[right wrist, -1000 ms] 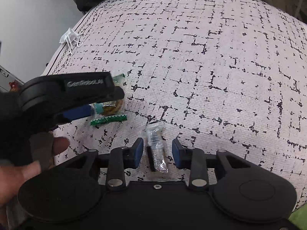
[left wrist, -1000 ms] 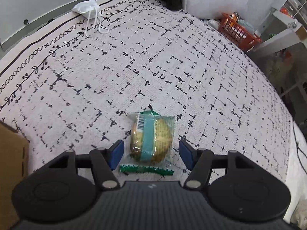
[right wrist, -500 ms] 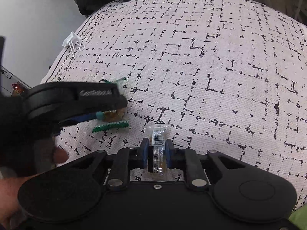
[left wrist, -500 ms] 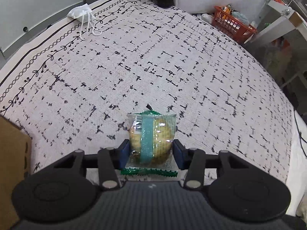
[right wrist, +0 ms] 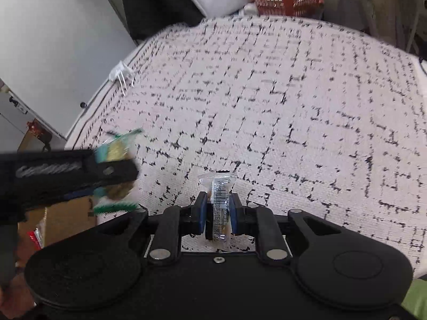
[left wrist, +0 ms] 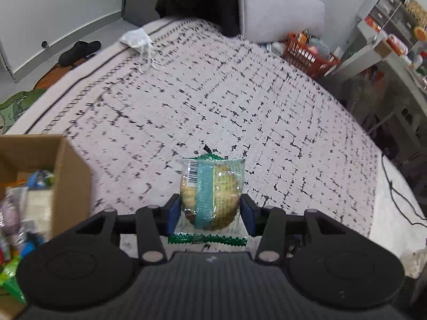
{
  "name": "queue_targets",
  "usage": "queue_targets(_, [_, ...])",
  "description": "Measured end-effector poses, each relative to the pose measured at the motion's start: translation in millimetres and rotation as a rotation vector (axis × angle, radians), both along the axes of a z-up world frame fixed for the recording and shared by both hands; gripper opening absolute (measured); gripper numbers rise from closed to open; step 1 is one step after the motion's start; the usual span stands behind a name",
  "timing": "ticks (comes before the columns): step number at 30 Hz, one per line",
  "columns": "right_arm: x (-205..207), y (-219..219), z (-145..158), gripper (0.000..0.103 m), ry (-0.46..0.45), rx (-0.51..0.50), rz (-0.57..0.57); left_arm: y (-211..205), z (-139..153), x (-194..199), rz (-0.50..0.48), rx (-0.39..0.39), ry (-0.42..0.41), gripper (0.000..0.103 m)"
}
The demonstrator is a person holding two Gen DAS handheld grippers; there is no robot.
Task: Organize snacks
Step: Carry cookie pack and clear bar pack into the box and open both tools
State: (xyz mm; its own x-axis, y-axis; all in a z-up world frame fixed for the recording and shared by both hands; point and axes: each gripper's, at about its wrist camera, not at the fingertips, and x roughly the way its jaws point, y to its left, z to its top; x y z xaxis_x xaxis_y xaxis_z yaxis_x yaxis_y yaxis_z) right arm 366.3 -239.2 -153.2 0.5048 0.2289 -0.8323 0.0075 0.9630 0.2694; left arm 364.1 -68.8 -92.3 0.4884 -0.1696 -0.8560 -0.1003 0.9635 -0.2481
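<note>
We see a cardboard box (left wrist: 72,176) of mixed snack packets at left, while our left gripper (left wrist: 210,214) clasps a green-edged cookie packet (left wrist: 212,194) and our right gripper (right wrist: 217,214) pinches a slim clear barcoded packet (right wrist: 219,202), both above the patterned bedcover (left wrist: 240,106).

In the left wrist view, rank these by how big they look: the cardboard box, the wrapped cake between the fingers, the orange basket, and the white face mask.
Largest to smallest as they appear:
1. cardboard box, though partly cut off by the frame edge
2. wrapped cake, enlarged by nearness to the camera
3. orange basket
4. white face mask
The basket and mask lie far off, so their true sizes stay unsure.
</note>
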Motion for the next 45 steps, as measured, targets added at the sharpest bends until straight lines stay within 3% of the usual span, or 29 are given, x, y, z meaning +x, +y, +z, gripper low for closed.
queue_targets(9, [-35.9, -7.0, 26.1, 0.018, -0.05, -0.003, -0.071, 27.2, 40.8, -50.9, 0.006, -0.043, -0.051, 0.047])
queue_targets(16, [-56.0, 2.5, 53.4, 0.018, -0.113, -0.035, -0.079, 54.8, 57.5, -80.1, 0.029, -0.077, -0.082, 0.047])
queue_targets(24, [-79.0, 28.8, 63.0, 0.018, -0.123, -0.03, -0.071, 84.3, 71.2, -102.9, 0.051, -0.103, -0.113, 0.047])
queue_targets(45, [-91.2, 129.6, 85.0, 0.018, -0.146, -0.068, 0.031, 188.5, 57.8, -122.6, 0.166, -0.197, -0.114, 0.047])
